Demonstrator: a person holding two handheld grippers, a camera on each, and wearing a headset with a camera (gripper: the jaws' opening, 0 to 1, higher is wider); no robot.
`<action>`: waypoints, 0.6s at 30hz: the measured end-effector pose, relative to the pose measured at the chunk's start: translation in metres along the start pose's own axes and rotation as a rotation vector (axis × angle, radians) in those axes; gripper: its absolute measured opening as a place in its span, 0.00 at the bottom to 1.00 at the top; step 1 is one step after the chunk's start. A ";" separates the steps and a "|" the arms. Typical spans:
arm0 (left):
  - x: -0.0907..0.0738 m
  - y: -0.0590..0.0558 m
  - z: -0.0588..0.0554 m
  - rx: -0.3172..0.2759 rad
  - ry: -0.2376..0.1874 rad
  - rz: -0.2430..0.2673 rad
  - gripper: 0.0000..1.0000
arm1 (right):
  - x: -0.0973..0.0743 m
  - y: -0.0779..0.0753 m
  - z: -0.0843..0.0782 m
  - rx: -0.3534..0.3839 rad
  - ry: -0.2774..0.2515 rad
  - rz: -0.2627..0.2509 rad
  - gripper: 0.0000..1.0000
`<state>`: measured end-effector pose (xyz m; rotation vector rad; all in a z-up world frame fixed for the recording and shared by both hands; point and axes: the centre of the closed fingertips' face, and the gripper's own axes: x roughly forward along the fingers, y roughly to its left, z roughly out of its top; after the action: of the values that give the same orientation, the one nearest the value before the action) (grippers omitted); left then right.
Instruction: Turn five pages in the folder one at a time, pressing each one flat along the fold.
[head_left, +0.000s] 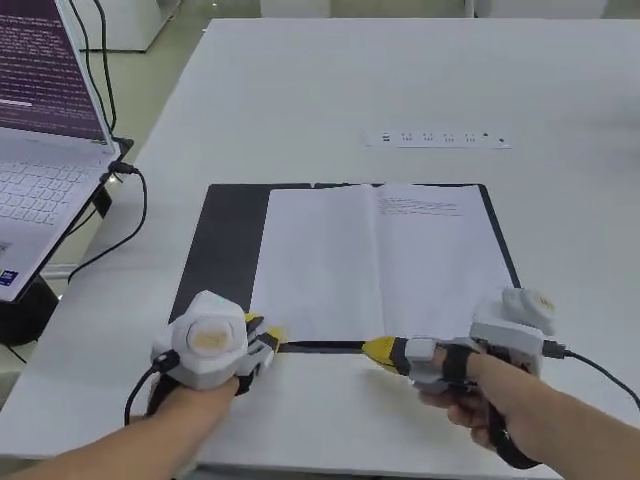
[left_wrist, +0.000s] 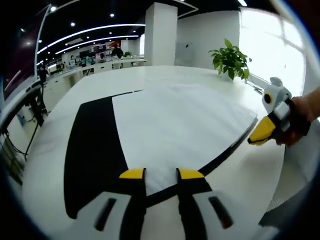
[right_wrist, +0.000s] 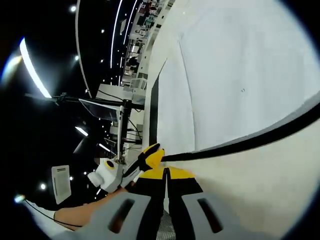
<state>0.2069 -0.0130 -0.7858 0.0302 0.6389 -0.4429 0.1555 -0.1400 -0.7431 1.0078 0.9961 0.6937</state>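
Left claw (left_wrist: 161, 174) has its jaws a little apart with nothing between them; right claw (right_wrist: 165, 172) has its jaws pressed together, also on nothing. Under both is the white table (head_left: 300, 90), which gives a hard base for pressing. Just ahead of both claws lies the folder (head_left: 225, 240), open and flat, with its near edge right at the tips. Far to the left of the left claw stands a laptop (head_left: 40, 150), well apart from the work. A left page (head_left: 315, 265) and a right page (head_left: 440, 265) lie flat ahead of the claws; we cannot tell how many are already turned. The fold (head_left: 378, 260) runs away from the right claw, whose tip sits at its near end. We think the closed jaws make a blunt point for rubbing along it, while the left claw, by the near corner of the left page, is placed to steady it.
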 end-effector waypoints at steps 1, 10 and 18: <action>-0.002 -0.002 -0.001 -0.023 0.024 -0.002 0.23 | -0.003 0.001 0.002 -0.010 -0.009 -0.005 0.00; -0.046 -0.013 0.051 -0.050 -0.112 -0.019 0.31 | -0.092 0.020 0.055 -0.351 -0.287 -0.148 0.10; -0.082 -0.020 0.068 -0.056 -0.146 0.014 0.57 | -0.138 0.029 0.069 -0.585 -0.379 -0.272 0.39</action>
<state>0.1792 -0.0105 -0.6811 -0.0504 0.5064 -0.4092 0.1617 -0.2704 -0.6550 0.4511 0.5315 0.4974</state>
